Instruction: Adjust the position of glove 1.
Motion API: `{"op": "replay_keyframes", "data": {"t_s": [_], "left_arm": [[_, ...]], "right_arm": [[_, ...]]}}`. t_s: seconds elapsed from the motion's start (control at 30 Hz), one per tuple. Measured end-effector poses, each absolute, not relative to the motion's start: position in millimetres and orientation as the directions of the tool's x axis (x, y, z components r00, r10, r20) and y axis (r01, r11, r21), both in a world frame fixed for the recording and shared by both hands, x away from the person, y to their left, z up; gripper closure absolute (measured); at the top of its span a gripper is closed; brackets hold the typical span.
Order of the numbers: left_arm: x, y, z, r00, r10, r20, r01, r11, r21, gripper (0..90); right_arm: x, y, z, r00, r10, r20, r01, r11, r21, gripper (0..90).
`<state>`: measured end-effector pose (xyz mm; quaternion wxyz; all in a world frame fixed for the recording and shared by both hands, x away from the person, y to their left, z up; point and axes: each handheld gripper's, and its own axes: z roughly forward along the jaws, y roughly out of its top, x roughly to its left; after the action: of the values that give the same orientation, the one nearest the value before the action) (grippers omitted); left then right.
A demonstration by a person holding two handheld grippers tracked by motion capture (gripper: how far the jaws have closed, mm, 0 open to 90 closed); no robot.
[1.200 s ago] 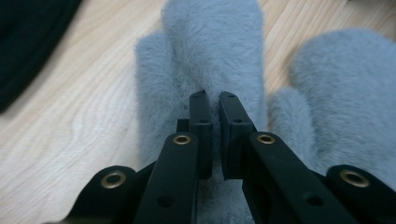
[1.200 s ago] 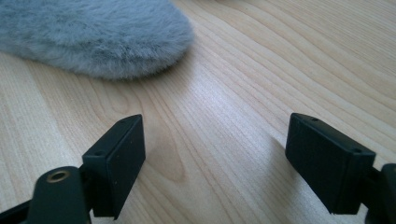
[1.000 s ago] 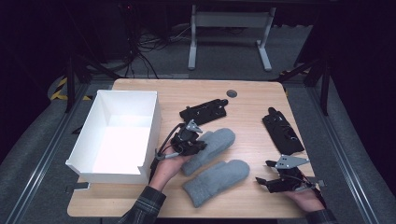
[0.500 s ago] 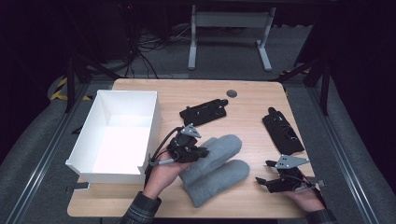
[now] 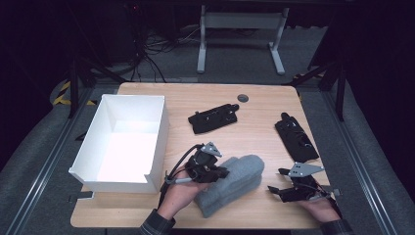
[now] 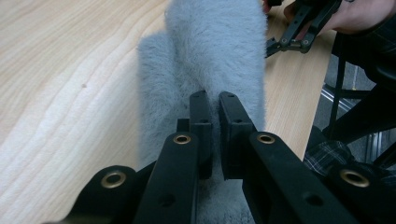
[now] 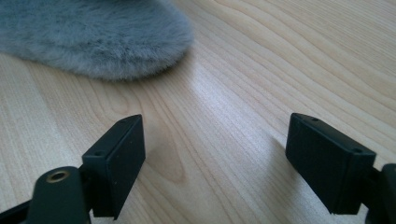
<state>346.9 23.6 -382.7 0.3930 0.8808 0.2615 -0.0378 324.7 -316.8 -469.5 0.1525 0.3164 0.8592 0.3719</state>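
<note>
Fluffy grey mittens (image 5: 230, 183) lie stacked on the wooden table (image 5: 254, 127), beside the white box (image 5: 125, 142). Left gripper (image 5: 218, 172) pinches the top mitten tight. Right gripper (image 5: 275, 190) rests near them, jaws wide apart, holding nothing.

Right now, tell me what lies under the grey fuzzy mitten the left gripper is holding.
A second grey mitten lies under the top mitten, stacked on the wooden table. The left gripper pinches the top one. Most of the lower mitten is covered.
</note>
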Motion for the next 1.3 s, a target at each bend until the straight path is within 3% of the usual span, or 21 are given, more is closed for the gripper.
{"op": "replay_keyframes", "data": {"t_s": [0.3, 0.6, 0.8, 0.93, 1.13, 1.3], "left_arm": [[342, 7, -408, 0.86, 0.445, -0.249, 0.494, -0.607, 0.622, 86.0], [333, -8, -422, 0.88, 0.458, -0.128, 0.442, -0.687, 0.576, 85.5], [337, 7, -405, 0.871, 0.458, -0.178, 0.451, -0.603, 0.657, 69.5], [340, 20, -395, 0.868, 0.462, -0.181, 0.449, -0.575, 0.684, 67.8], [346, 45, -399, 0.846, 0.506, -0.17, 0.479, -0.577, 0.662, 90.0], [351, 55, -419, 0.828, 0.528, -0.189, 0.519, -0.593, 0.615, 90.0]], "right_arm": [[325, -317, -470, -0.754, 0.657, -0.027, 0.43, 0.523, 0.736, 20.4], [325, -317, -470, -0.753, 0.657, -0.026, 0.43, 0.523, 0.736, 20.4], [325, -316, -467, -0.753, 0.657, -0.024, 0.442, 0.533, 0.721, 23.1], [323, -317, -461, -0.749, 0.663, 0.007, 0.467, 0.52, 0.715, 34.6], [310, -301, -448, -0.809, 0.581, 0.092, 0.462, 0.531, 0.711, 72.0], [300, -273, -448, -0.87, 0.482, 0.103, 0.406, 0.584, 0.703, 87.8]]}}
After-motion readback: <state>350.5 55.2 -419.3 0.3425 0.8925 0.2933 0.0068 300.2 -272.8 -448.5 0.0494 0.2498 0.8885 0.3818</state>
